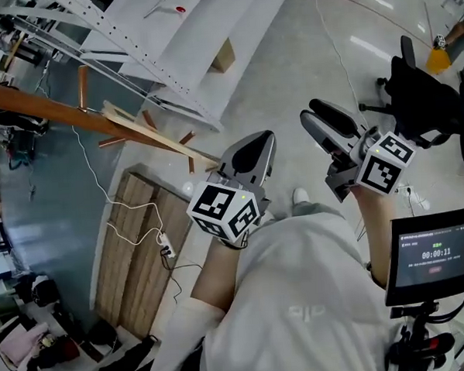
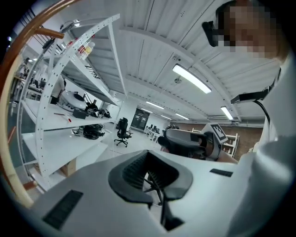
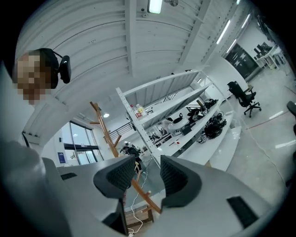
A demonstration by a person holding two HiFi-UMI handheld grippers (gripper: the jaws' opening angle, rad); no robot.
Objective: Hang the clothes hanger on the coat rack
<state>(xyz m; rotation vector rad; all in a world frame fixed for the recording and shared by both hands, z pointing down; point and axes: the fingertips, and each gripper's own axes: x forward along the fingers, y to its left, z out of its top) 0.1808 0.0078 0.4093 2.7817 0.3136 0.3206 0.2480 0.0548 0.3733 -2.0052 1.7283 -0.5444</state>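
coat rack [image 1: 42, 108], pale glossy floor [image 1: 288, 77], white shelving [image 1: 170, 44] alongside

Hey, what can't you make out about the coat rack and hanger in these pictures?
Head view: the lower end of the coat rack runs behind the left gripper.
Head view: the hook of the clothes hanger is too small to tell whether it sits on a peg.
Left gripper view: the rack is a warped arc, cut off by the edge.
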